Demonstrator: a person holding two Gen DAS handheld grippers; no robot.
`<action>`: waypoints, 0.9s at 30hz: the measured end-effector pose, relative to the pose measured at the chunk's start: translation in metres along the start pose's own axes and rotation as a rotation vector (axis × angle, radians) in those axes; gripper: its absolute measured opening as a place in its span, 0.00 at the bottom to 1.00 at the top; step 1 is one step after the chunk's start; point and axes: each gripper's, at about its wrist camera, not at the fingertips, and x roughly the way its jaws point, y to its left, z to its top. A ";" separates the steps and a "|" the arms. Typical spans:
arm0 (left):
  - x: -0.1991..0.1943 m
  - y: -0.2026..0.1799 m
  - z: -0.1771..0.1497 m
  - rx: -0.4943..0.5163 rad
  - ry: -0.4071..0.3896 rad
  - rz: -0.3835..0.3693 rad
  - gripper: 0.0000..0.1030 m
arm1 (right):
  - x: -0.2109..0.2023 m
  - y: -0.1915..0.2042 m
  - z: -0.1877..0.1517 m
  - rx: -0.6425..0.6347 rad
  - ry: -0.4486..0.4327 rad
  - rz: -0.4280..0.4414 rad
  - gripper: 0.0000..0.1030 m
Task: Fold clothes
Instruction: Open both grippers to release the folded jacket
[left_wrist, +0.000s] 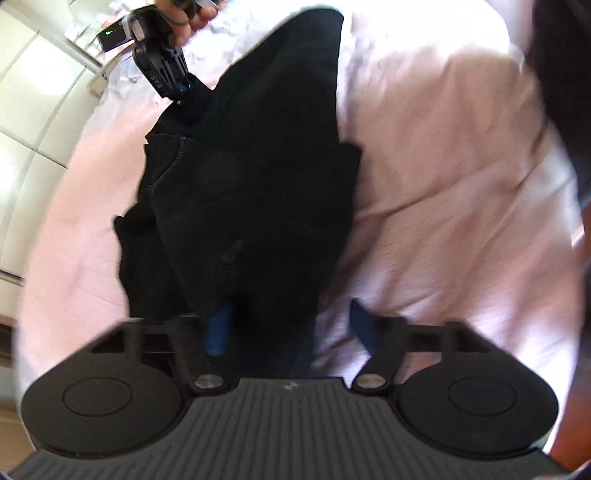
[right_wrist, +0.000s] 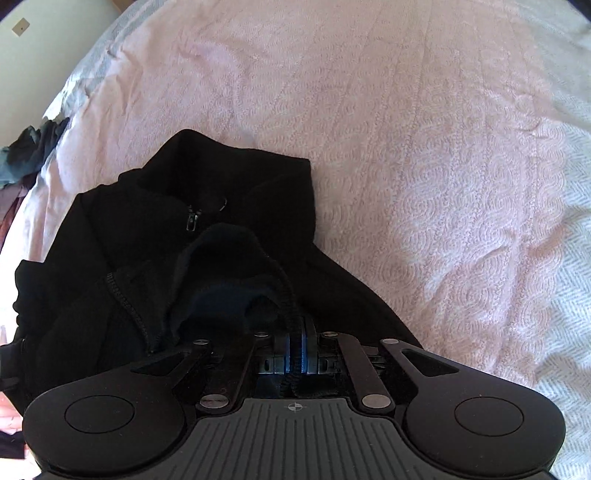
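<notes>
A black zip-up jacket (left_wrist: 251, 177) lies partly folded on the pink bedspread (left_wrist: 443, 166). My left gripper (left_wrist: 291, 325) is open, its blue-padded fingers (left_wrist: 218, 328) spread over the jacket's near edge, with cloth lying between them. My right gripper (right_wrist: 295, 347) is shut on a ribbed edge of the black jacket (right_wrist: 166, 258), pinched between its blue pads. In the left wrist view the right gripper (left_wrist: 181, 92) shows at the jacket's far end, held by a hand. The jacket's zipper (right_wrist: 192, 219) and collar face the right camera.
The pink bedspread (right_wrist: 406, 147) covers the bed on all sides of the jacket. A pile of dark clothes (right_wrist: 26, 151) lies at the bed's left edge. A white tiled floor (left_wrist: 33, 110) shows beyond the bed. A dark shape (left_wrist: 561, 92) stands at the right.
</notes>
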 end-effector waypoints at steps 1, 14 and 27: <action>0.000 0.012 0.000 -0.041 -0.003 -0.005 0.11 | -0.002 -0.004 -0.002 0.005 -0.006 0.009 0.03; 0.061 0.284 -0.154 -1.292 0.068 0.036 0.19 | -0.038 -0.020 -0.031 0.032 -0.154 0.044 0.23; 0.154 0.307 -0.167 -1.285 0.027 -0.099 0.52 | -0.049 -0.059 -0.093 0.265 -0.305 0.023 0.79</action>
